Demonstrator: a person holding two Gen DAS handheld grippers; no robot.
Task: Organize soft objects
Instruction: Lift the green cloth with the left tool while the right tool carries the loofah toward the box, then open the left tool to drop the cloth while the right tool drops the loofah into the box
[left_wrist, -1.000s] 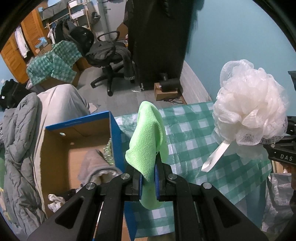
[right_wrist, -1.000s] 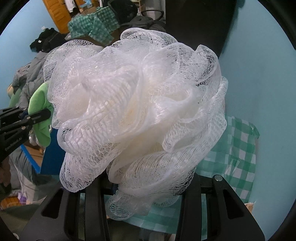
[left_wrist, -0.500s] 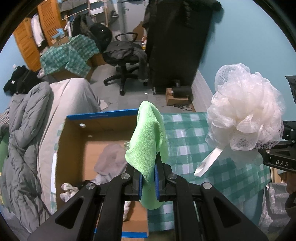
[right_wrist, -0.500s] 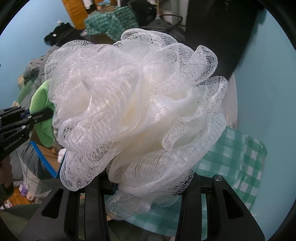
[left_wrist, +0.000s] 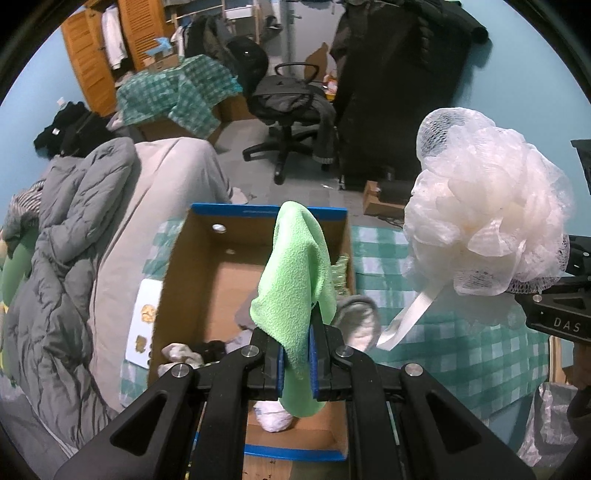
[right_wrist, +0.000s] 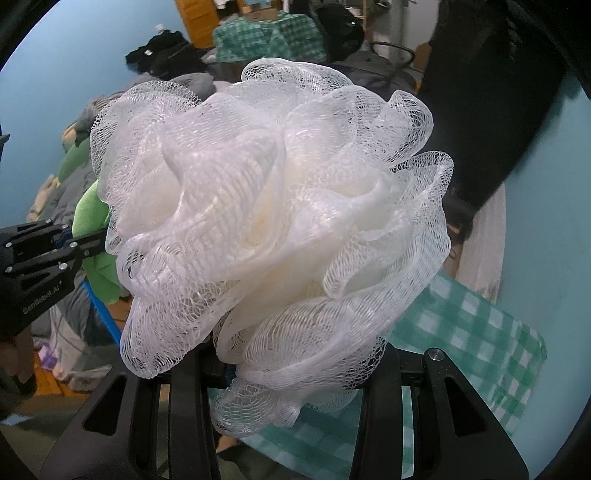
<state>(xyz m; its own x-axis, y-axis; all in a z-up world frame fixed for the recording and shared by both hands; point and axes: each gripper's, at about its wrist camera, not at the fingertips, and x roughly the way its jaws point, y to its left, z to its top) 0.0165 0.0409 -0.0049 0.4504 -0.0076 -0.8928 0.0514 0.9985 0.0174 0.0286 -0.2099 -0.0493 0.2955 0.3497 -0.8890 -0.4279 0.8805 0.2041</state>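
My left gripper is shut on a light green fleece cloth and holds it above an open cardboard box with a blue rim. The box holds several soft items, among them a grey cloth and white bundles. My right gripper is shut on a white mesh bath pouf, which fills its view and hides the fingertips. The pouf hangs in the air right of the box, its white ribbon dangling. The left gripper with the green cloth shows at the left of the right wrist view.
The box stands on a green checked tablecloth. A bed with a grey quilt lies to the left. A black office chair and a dark wardrobe stand beyond. A teal wall is at the right.
The left gripper with the green cloth has moved left, from beside the box to over its middle. The right gripper with the pouf has followed leftward a little.
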